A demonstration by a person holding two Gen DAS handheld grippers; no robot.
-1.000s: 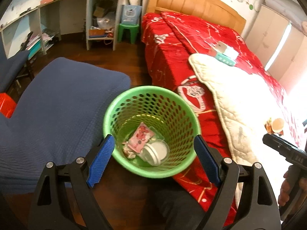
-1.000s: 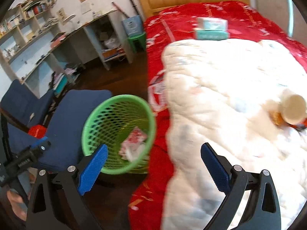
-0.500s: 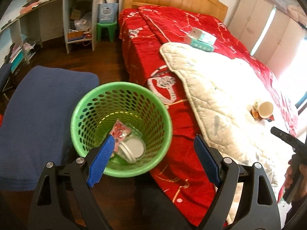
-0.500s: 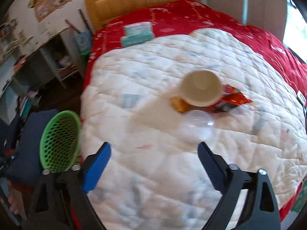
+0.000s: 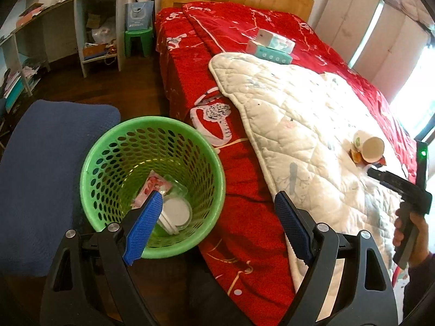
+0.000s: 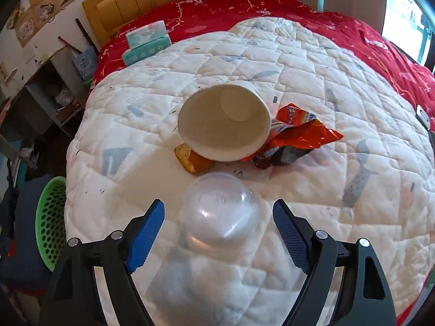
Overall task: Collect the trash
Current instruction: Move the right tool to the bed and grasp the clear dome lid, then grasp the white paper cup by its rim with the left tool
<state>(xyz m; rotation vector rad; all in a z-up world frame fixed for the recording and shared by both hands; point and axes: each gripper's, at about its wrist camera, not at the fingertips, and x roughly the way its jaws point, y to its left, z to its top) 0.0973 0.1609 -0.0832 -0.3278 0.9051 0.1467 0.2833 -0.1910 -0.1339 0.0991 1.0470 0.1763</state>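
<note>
A green mesh basket stands on the floor beside the bed, with a pink wrapper and a white lid inside; it also shows in the right wrist view. My left gripper is open and empty above the basket's near rim. On the white quilt lie a clear plastic dome lid, a paper cup on its side and an orange snack wrapper. My right gripper is open, its fingers on either side of the dome lid, not touching it.
A blue chair seat sits left of the basket. Tissue packs lie on the red bedspread near the wooden headboard. Desk shelves and a green stool stand at the far wall.
My right gripper swung from the basket over the quilt and has closed in on the clear dome lid. My left gripper drifted slightly right, staying over the basket.
</note>
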